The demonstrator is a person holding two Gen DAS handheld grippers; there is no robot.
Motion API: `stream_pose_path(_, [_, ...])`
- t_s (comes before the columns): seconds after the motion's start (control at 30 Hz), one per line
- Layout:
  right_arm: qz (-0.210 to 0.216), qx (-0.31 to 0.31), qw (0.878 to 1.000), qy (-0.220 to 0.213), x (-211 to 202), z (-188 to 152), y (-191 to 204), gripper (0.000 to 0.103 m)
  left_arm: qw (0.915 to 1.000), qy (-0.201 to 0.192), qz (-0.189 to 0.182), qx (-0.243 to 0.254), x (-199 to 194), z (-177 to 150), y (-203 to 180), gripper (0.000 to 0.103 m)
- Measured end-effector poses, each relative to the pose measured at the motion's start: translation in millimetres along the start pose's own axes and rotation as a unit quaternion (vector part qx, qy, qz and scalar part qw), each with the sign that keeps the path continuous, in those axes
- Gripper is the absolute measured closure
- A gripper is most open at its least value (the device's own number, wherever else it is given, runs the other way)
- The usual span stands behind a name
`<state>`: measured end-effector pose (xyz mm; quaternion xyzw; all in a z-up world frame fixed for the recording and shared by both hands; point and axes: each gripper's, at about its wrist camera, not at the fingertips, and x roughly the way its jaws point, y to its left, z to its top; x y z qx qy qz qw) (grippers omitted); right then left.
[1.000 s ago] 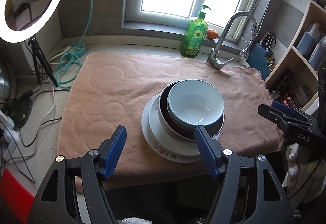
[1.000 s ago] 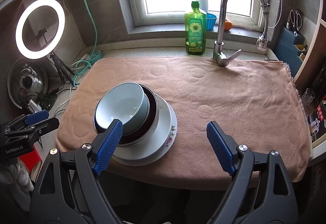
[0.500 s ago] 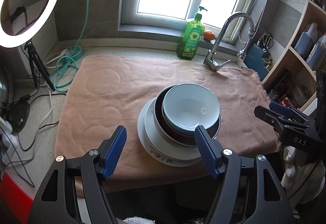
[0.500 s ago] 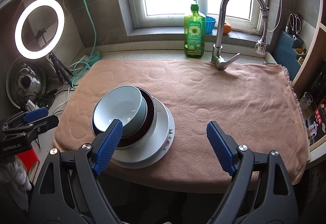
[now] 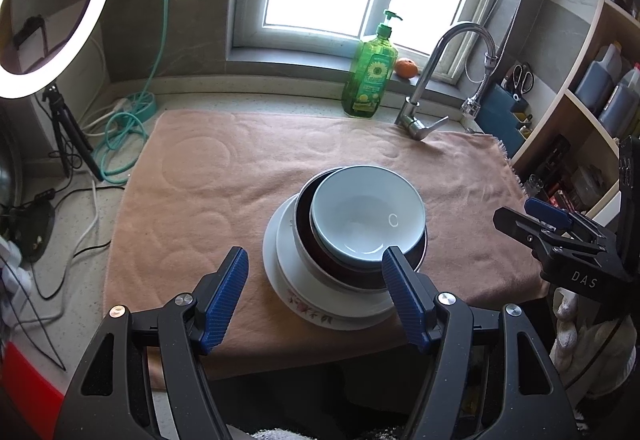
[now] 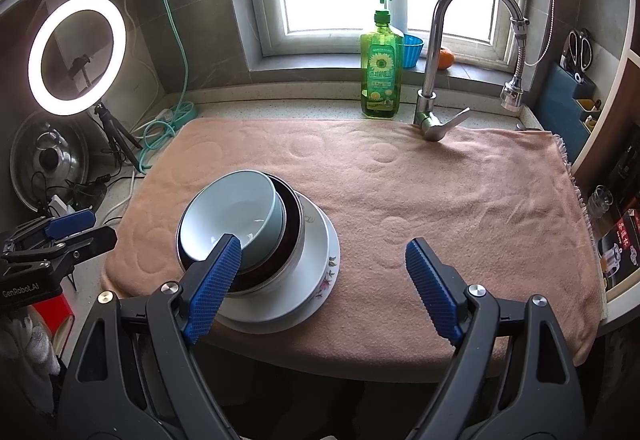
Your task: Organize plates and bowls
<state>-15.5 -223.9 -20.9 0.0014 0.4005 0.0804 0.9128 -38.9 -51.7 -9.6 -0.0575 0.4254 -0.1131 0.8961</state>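
Note:
A pale blue bowl sits inside a dark maroon bowl, and both rest on a white plate with a floral rim. The stack stands near the front edge of a peach towel. My left gripper hovers open just in front of the stack, with nothing between its blue pads. My right gripper is also open and empty, in front of the stack and a little to its right. From the right wrist I see the same pale bowl, dark bowl and plate.
A green soap bottle and a steel faucet stand at the towel's back edge. A ring light, its tripod and several cables fill the left counter. Shelves rise at the right. The towel's right half is bare.
Both views have drifted only very slightly. The stack has not moved and both grippers are as wide as before.

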Motion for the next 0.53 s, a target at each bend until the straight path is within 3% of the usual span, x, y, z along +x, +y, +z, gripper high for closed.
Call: stream_pose_path(0.53, [-0.006, -0.006, 1.0, 0.0, 1.9, -2.5, 6.4, 0.016, 0.9999, -0.003, 0.003, 0.014, 1.3, -0.8, -2.3, 0.034])
